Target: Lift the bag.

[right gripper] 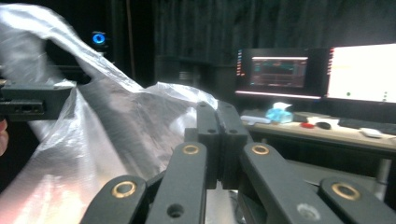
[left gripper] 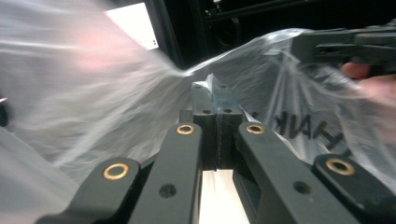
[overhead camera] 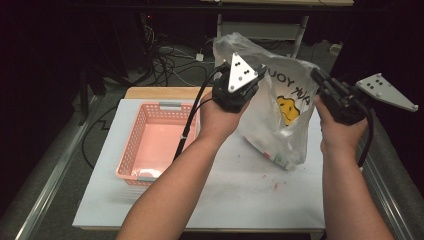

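High view: pink basket (overhead camera: 150, 145) beside bag (overhead camera: 280, 105).

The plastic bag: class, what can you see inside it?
Through the plastic bag only small coloured shapes show near its bottom corner; what they are cannot be told. The printed smiley and crumpled film cover the rest.

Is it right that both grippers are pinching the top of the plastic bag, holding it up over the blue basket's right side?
Not quite: the basket is pink, not blue, as the high view shows. The rest stands: the left gripper and right gripper are each shut on the top of the plastic bag, which hangs to the basket's right.
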A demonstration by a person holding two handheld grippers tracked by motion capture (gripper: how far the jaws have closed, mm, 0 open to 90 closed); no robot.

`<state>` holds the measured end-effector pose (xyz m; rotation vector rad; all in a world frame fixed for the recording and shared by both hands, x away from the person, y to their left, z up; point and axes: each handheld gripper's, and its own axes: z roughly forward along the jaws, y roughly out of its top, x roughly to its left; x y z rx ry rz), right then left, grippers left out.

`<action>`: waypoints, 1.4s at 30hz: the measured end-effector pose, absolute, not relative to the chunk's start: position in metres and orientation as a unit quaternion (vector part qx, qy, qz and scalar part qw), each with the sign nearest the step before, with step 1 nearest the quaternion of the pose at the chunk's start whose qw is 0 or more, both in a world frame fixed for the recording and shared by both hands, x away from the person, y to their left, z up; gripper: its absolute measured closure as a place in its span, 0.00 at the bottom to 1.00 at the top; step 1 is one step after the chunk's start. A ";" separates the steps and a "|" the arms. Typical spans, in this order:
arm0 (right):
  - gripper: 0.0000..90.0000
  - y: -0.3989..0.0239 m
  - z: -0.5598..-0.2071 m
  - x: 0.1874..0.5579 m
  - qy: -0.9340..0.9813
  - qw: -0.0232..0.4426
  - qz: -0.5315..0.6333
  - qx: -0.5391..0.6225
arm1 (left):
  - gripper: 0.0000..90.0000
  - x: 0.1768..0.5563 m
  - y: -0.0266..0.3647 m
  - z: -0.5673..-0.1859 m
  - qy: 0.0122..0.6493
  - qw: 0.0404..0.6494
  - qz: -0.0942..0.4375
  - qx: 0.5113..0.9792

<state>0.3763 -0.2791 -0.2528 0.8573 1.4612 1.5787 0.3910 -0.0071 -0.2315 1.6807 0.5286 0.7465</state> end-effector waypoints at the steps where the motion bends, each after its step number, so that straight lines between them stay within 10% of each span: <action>1: 1.00 -0.282 -0.251 0.377 0.575 0.405 0.624 0.340 | 0.98 0.394 -0.008 -0.231 0.228 0.576 0.317 0.718; 10: 1.00 -0.299 -0.281 0.388 0.594 0.395 0.595 0.371 | 0.97 0.418 -0.002 -0.266 0.267 0.563 0.273 0.733; 22: 0.98 -0.304 -0.314 0.381 0.614 0.379 0.577 0.382 | 0.47 0.371 0.034 -0.316 0.295 0.556 0.222 0.744; 32: 0.67 -0.306 -0.309 0.347 0.616 0.359 0.607 0.351 | 0.09 0.334 0.026 -0.391 0.308 0.508 0.154 0.789; 42: 0.34 -0.314 -0.345 0.328 0.661 0.325 0.570 0.365 | 0.00 0.320 0.015 -0.436 0.298 0.488 0.127 0.811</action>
